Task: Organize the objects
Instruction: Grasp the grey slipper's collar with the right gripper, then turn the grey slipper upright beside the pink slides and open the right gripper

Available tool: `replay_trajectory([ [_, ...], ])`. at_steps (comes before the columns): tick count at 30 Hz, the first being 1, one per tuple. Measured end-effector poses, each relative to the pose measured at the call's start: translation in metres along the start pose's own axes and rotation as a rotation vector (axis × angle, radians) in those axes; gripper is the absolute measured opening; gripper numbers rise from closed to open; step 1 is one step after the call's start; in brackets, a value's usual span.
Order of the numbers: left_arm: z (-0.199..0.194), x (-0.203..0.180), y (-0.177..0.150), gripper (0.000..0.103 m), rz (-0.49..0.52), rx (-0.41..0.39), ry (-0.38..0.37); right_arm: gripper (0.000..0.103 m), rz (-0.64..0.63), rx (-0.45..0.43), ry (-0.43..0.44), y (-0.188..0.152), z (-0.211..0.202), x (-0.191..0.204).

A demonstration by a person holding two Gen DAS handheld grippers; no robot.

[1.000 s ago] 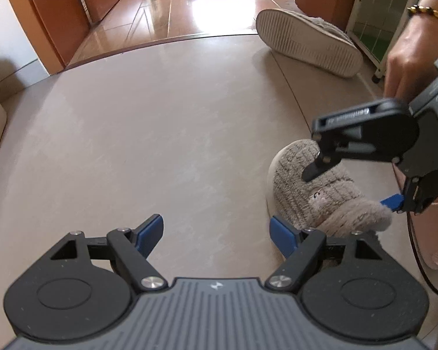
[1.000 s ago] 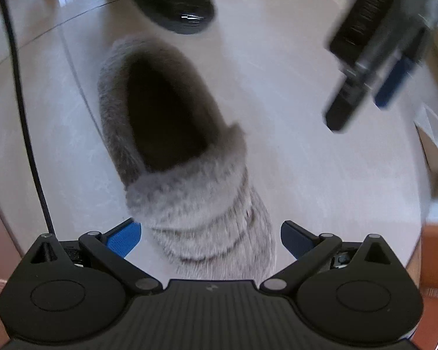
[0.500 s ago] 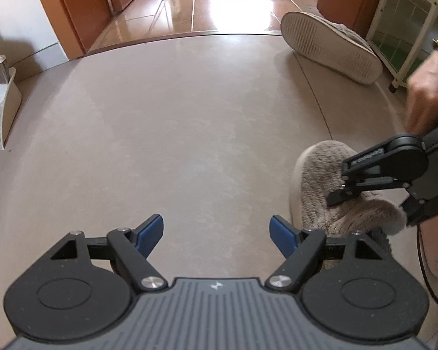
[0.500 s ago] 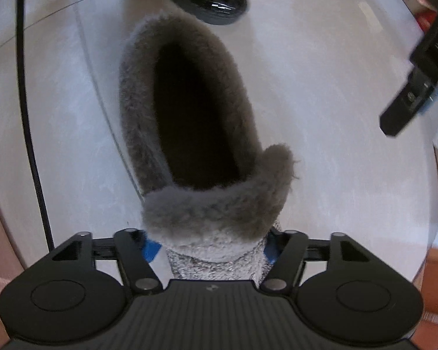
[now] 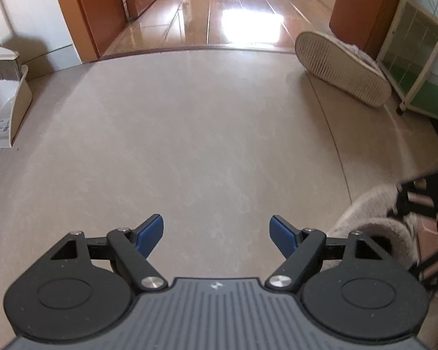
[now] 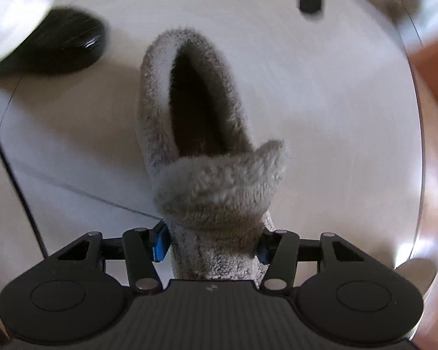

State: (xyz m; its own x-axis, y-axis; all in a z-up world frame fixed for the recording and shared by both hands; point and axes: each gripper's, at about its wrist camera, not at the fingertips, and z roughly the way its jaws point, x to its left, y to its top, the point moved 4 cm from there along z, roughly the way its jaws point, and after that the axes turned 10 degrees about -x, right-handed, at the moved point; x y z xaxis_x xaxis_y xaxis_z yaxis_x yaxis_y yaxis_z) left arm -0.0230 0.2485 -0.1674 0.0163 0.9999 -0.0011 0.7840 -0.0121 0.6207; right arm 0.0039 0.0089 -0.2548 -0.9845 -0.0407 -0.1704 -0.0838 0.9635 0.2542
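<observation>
Beige floor (image 5: 189, 134): right tongs (image 6: 211, 240) closing around fluffy slipper (image 6: 207, 175), left tongs (image 5: 217, 232) spread empty, overturned slipper (image 5: 341, 67) beyond.

The slipper (image 6: 201, 151) sits on the floor (image 5: 189, 134), its toe end between the closing jaws of the right claw (image 6: 210, 242), heel opening pointing away. A shoe (image 6: 64, 46) lies beyond it to the left. In the left view, the left claw (image 5: 217, 232) hangs over bare floor; a second slipper (image 5: 341, 67) lies sole-up far right, a dustpan (image 5: 5, 110) far left.
</observation>
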Motion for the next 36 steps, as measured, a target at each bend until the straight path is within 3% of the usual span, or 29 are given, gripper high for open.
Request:
replay_trajectory([
  [4, -0.001, 0.004, -0.001, 0.08, 0.015, -0.009, 0.014, 0.059, 0.29, 0.049, -0.035, -0.001, -0.003, 0.013],
  [13, -0.005, 0.002, -0.001, 0.08, 0.012, -0.027, -0.007, 0.06, 0.697, 0.153, -0.199, -0.02, -0.009, 0.039],
  [15, -0.003, -0.001, 0.0, 0.08, 0.015, -0.023, -0.012, 0.064, 0.805, 0.185, -0.212, -0.028, -0.01, 0.041],
  [17, -0.002, -0.003, 0.0, 0.08, 0.022, -0.02, -0.018, 0.074, 0.886, 0.209, -0.184, -0.035, -0.009, 0.043],
  [19, -0.002, -0.004, 0.0, 0.08, 0.032, -0.019, -0.018, 0.086, 0.888, 0.172, -0.181, -0.038, -0.012, 0.045],
  [22, 0.001, -0.006, 0.0, 0.08, 0.036, -0.012, -0.018, 0.103, 0.751, 0.07, -0.205, -0.033, -0.02, 0.046],
  [24, 0.003, -0.008, 0.0, 0.08, 0.038, -0.004, -0.023, 0.103, 0.656, 0.001, -0.21, -0.03, -0.022, 0.042],
  [26, 0.004, -0.011, -0.001, 0.08, 0.046, 0.002, -0.027, 0.103, 0.629, -0.043, -0.154, -0.03, -0.019, 0.036],
  [27, 0.004, -0.011, -0.002, 0.08, 0.051, 0.005, -0.029, 0.102, 0.639, -0.042, -0.135, -0.032, -0.015, 0.033],
  [28, 0.005, -0.012, -0.002, 0.08, 0.055, 0.008, -0.03, 0.089, 0.659, -0.036, -0.128, -0.035, -0.012, 0.031],
  [29, 0.005, -0.013, -0.003, 0.08, 0.059, 0.012, -0.032, 0.084, 0.686, -0.019, -0.117, -0.043, -0.009, 0.029],
  [30, 0.006, -0.013, -0.003, 0.08, 0.061, 0.013, -0.031, 0.082, 0.727, -0.01, -0.116, -0.028, -0.007, 0.021],
  [32, 0.007, -0.013, -0.003, 0.08, 0.06, 0.016, -0.03, 0.074, 0.763, 0.002, -0.161, -0.032, -0.01, 0.022],
  [36, 0.008, -0.014, -0.001, 0.08, 0.059, 0.015, -0.035, 0.072, 0.931, 0.074, -0.233, -0.057, -0.014, 0.037],
])
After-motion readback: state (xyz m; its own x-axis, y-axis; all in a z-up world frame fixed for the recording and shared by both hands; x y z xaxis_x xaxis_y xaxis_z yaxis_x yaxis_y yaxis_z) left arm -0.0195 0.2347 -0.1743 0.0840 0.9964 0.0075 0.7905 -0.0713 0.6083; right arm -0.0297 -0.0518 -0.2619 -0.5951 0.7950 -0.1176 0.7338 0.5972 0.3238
